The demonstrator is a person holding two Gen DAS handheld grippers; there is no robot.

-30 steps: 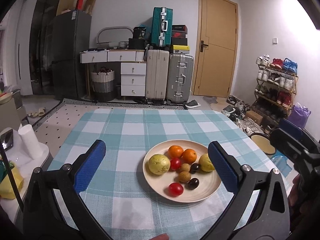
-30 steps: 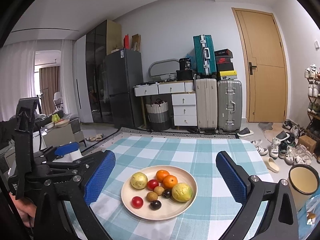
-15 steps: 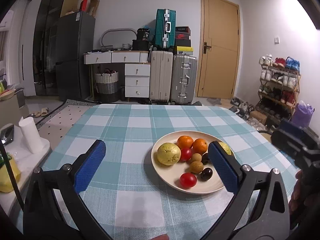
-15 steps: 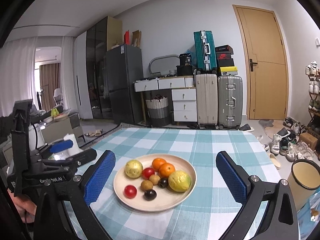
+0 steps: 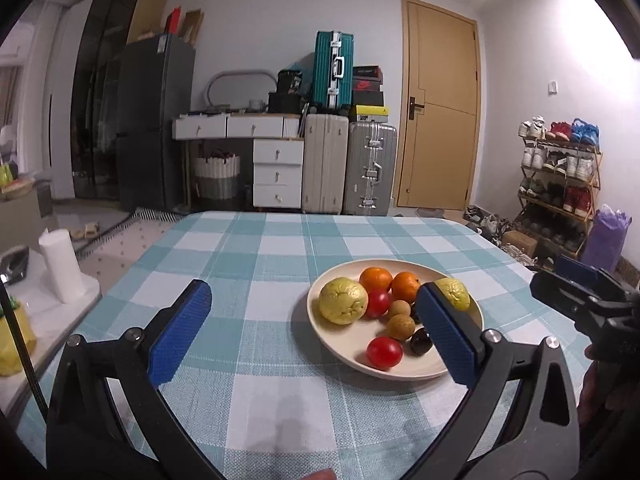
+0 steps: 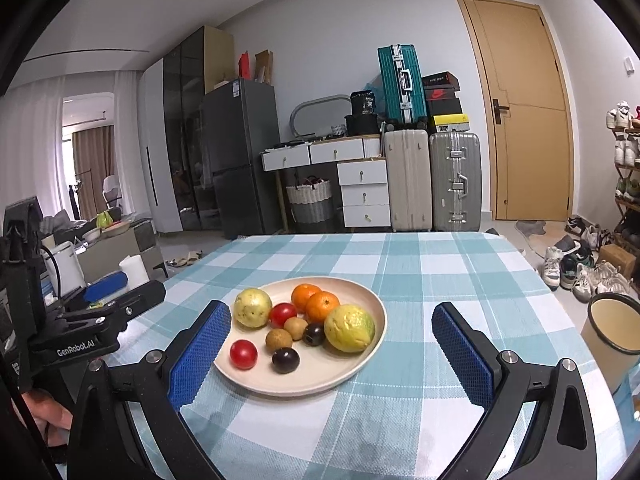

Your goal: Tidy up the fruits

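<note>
A: Left wrist view — what changed?

B: The left gripper [image 5: 316, 332] has come lower and nearer; the plate [image 5: 344, 350] of fruit now sits lower right of centre, larger than a second ago. Jaws wide apart, holding nothing.

A: Right wrist view?

B: The right gripper [image 6: 332, 354] closed in too — plate [image 6: 320, 378] centre-low between its pads, yellow citrus [image 6: 349, 328] on the right. Jaws wide, empty. Likely an approach; all fruit lies on the plate.

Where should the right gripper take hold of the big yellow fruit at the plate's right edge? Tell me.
Grip the yellow fruit across its widest middle, coming from above with the right gripper. Its right flank sits against the plate rim, a dark plum touches its left, so orient the jaws near-to-far.
</note>
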